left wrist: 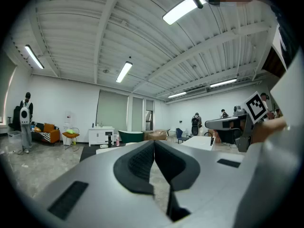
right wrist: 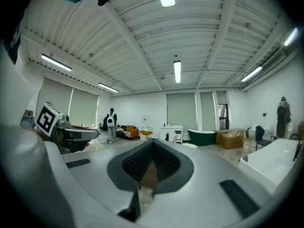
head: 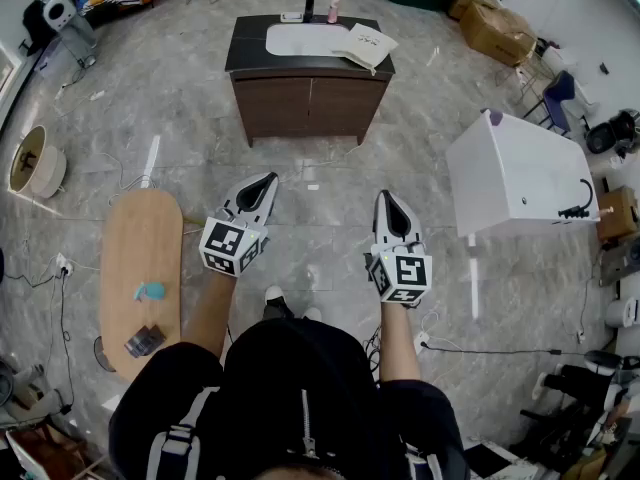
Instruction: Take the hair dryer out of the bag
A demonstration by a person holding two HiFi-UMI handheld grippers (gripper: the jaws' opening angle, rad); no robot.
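No hair dryer shows in any view. A white bag-like thing (head: 365,46) lies on the right end of a dark vanity cabinet (head: 308,103) with a white sink (head: 303,38), a few steps ahead of me. My left gripper (head: 268,180) is held level over the floor, jaws shut and empty; the left gripper view shows its pads (left wrist: 142,163) meeting. My right gripper (head: 388,198) hangs beside it, also level, shut and empty, pads (right wrist: 164,163) together. Both point toward the cabinet, well short of it.
An oval wooden board (head: 140,268) with a blue item and a dark item lies on the floor at my left. A white tub-like unit (head: 515,178) stands at the right. Cardboard boxes (head: 495,28) sit far right. Cables trail on the marble floor. People stand far off.
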